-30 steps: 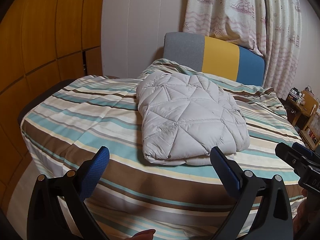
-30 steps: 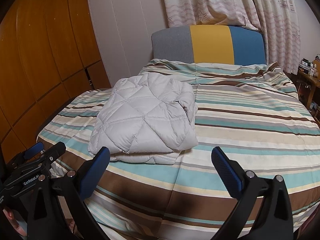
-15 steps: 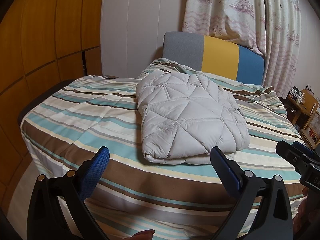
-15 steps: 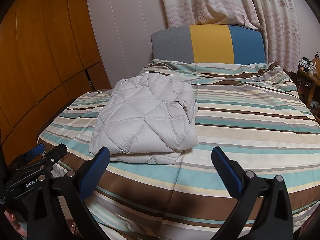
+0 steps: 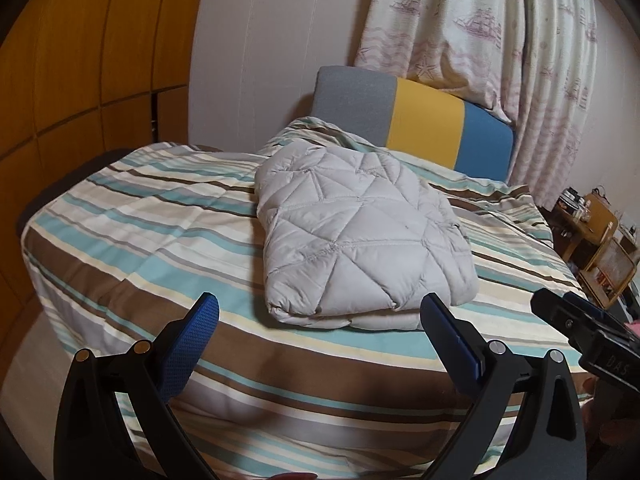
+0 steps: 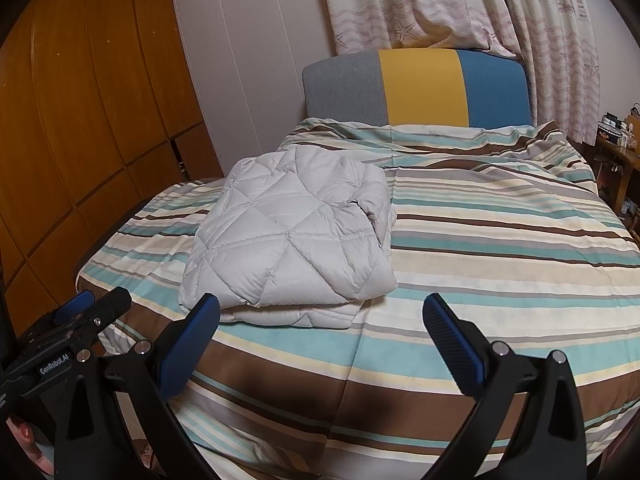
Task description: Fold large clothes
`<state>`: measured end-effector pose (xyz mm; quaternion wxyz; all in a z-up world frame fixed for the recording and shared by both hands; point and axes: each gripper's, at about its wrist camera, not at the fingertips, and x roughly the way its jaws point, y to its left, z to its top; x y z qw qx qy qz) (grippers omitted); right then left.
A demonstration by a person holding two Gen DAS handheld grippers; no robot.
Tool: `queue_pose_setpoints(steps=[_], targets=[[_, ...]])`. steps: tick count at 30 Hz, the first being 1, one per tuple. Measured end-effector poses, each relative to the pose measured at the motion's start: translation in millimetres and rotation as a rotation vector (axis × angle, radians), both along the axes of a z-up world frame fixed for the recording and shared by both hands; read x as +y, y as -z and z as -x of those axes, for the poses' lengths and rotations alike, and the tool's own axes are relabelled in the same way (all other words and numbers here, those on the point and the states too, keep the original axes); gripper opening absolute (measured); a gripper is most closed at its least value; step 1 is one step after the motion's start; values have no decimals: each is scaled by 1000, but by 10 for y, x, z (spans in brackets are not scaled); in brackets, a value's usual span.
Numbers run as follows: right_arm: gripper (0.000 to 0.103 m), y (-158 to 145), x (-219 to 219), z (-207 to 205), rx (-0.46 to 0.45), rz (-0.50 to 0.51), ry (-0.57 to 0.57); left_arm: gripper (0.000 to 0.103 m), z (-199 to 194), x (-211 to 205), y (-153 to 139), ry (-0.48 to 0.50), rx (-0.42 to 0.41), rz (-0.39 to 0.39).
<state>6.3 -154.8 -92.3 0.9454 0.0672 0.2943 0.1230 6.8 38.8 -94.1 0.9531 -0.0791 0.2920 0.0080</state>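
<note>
On striped brown, teal and cream bedspread (image 5: 132,248): pale grey quilted puffer jacket (image 5: 360,232), folded into thick rectangular bundle, lying near foot edge, toward wardrobe side. My left gripper (image 5: 320,332) spread wide, nothing between blue pads, short of jacket. My right gripper (image 6: 320,332) likewise spread, empty, bundle just beyond its left finger (image 6: 192,336). Grey-yellow-blue headboard (image 6: 420,84) behind.

The setting is a bedroom in a home. A bed (image 6: 500,240) occupies most of both views, covered by a striped duvet in teal, brown, cream and grey. A padded headboard (image 6: 416,88) in grey, yellow and blue panels stands at its far end. Curtains (image 6: 440,4) printed with ships and starfish hang behind it. Wooden wardrobe panels (image 6: 92,112) line the left wall. A cluttered wooden side table (image 5: 592,232) stands at the right.
</note>
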Motion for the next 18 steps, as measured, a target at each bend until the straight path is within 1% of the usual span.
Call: queue_pose_setpoints(steps=[6,9,11,18], targets=[[101,21,12,-9,6,2,-6,100,-13,-61,32,-25,18,-40],[101,40,0,-18,12,0,-9,100,14,-83,51,-51,-2,-65],[101,64,-9,-44,23,-3,-9,100,-3,-105,72,-40,1,-76],[101,219,-61,-223,85,-15,10,100,-184,-165,212,-31,74,-106]])
